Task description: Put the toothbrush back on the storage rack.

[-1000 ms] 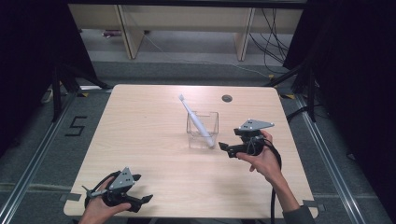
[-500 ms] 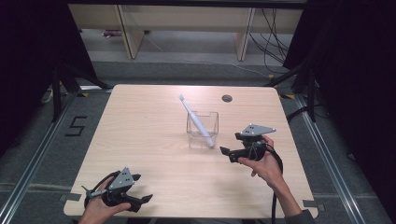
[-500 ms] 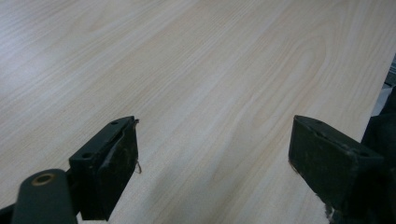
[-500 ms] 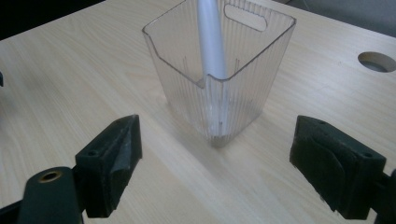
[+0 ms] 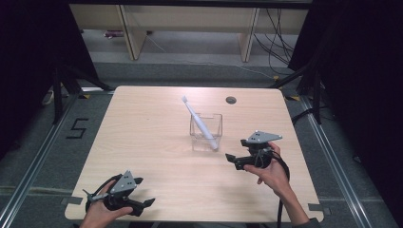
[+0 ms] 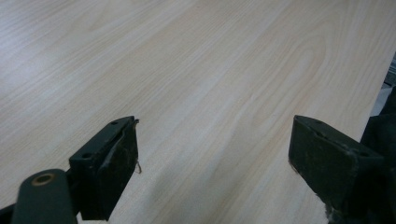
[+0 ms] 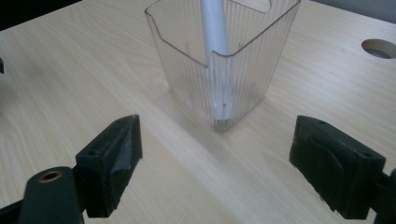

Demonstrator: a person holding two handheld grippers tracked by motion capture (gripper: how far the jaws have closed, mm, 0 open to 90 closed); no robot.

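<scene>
The left gripper [image 5: 142, 205] rests at the near-left corner of the light wooden counter [image 5: 142, 137], jaws spread wide and empty. The right gripper [image 5: 231, 158], jaws likewise wide apart and empty, sits near the clear ribbed square plastic cup [image 7: 224, 60], just right of it. The cup stands upright at mid-counter. A pale grey-white toothbrush [image 5: 199, 121] leans inside it, head up, tilted toward the far left.

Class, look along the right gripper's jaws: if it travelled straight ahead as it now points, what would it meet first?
Most likely the clear cup holding the toothbrush. It stands just ahead of the right gripper, centred between the open jaws, with bare table before it.
</scene>
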